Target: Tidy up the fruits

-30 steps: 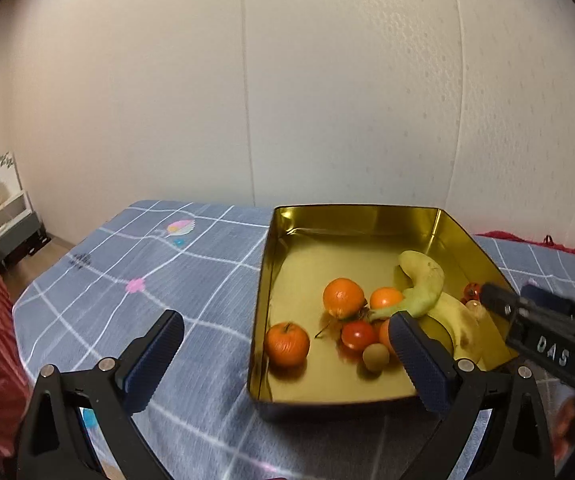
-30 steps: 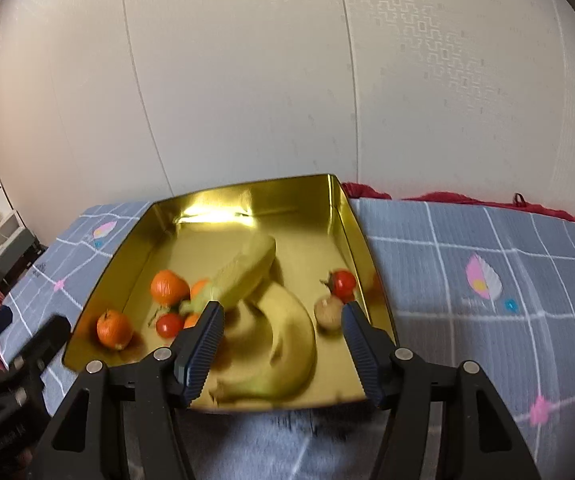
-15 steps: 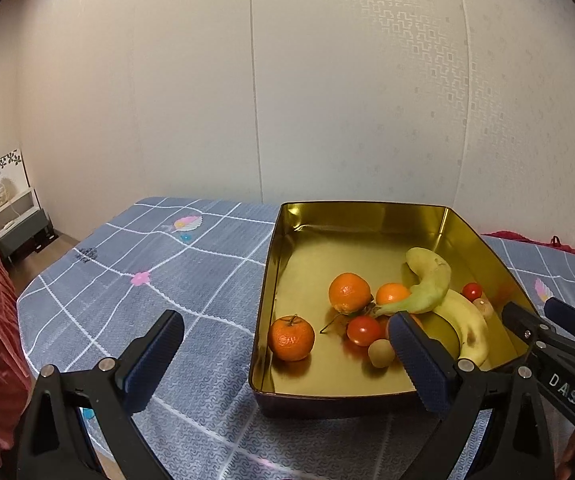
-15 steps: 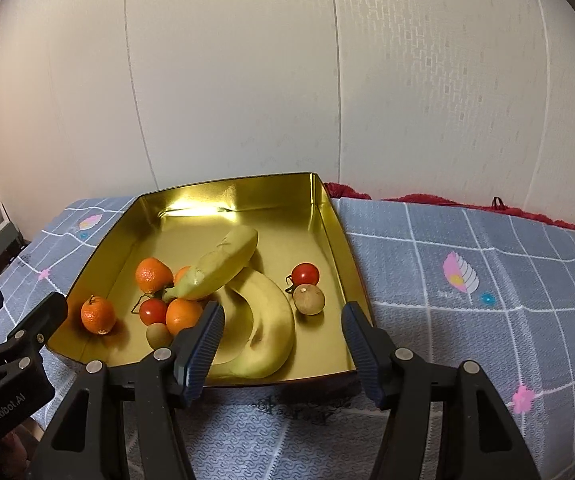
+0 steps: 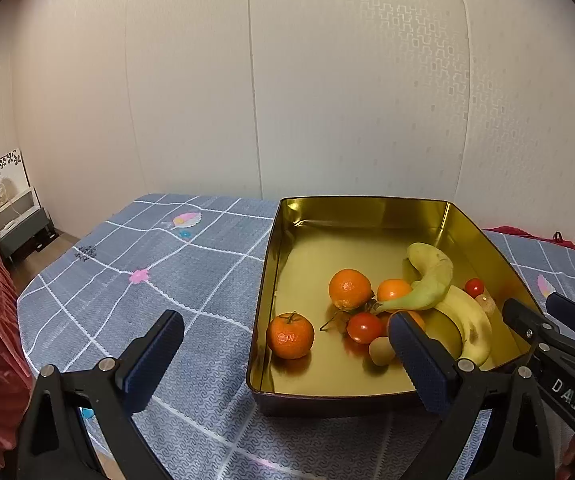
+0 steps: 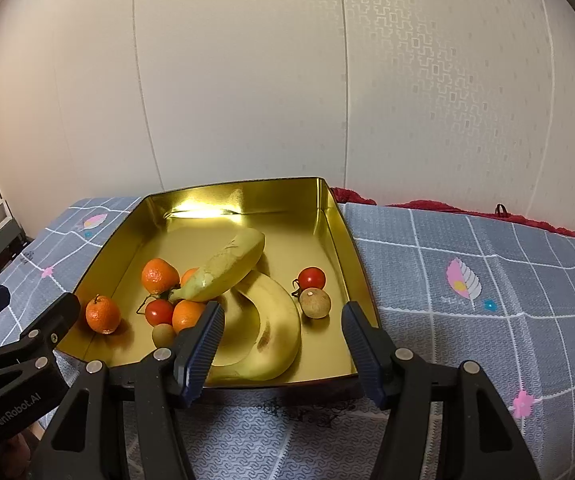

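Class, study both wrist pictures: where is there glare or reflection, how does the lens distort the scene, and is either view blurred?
Right wrist view: bright glare on the far inner wall of the gold tray, wall seams bow outward, dark corners, sharp focus. Left wrist view: the mandarin reflects in the tray floor, same fisheye bowing, no motion blur, and soft warm light with faint shadows.

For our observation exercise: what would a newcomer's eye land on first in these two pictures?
The shiny gold tray on the grey checked cloth grabs attention first. Inside it, a yellow banana curves near the front with a greenish banana lying across it, and oranges and small tomatoes sit around them. Both grippers, left and right, hang open in front.
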A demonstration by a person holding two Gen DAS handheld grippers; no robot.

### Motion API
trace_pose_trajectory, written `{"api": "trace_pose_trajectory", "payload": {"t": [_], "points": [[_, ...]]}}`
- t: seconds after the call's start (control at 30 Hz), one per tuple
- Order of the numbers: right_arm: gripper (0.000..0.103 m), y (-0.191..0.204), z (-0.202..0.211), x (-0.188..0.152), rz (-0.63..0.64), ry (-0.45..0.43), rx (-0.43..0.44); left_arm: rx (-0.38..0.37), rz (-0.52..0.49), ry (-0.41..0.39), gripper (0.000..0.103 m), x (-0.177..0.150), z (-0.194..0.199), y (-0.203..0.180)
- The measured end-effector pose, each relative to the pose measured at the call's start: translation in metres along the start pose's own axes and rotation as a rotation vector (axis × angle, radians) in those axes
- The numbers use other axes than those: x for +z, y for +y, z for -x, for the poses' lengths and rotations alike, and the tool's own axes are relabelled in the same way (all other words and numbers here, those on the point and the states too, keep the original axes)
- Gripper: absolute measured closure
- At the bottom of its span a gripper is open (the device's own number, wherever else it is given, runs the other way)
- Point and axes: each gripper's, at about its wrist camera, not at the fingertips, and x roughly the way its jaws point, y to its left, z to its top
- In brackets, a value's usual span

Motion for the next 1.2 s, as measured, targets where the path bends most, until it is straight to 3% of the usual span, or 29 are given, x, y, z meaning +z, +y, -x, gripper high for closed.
{"api": "trace_pose_trajectory", "payload": {"t": [1.2], "points": [[0.04,0.0011,0.0015,0.0006,-0.02,-0.011,0.017,0.003,0.0,-0.001,0.0,0.0008,-0.0041,0.0042]]}}
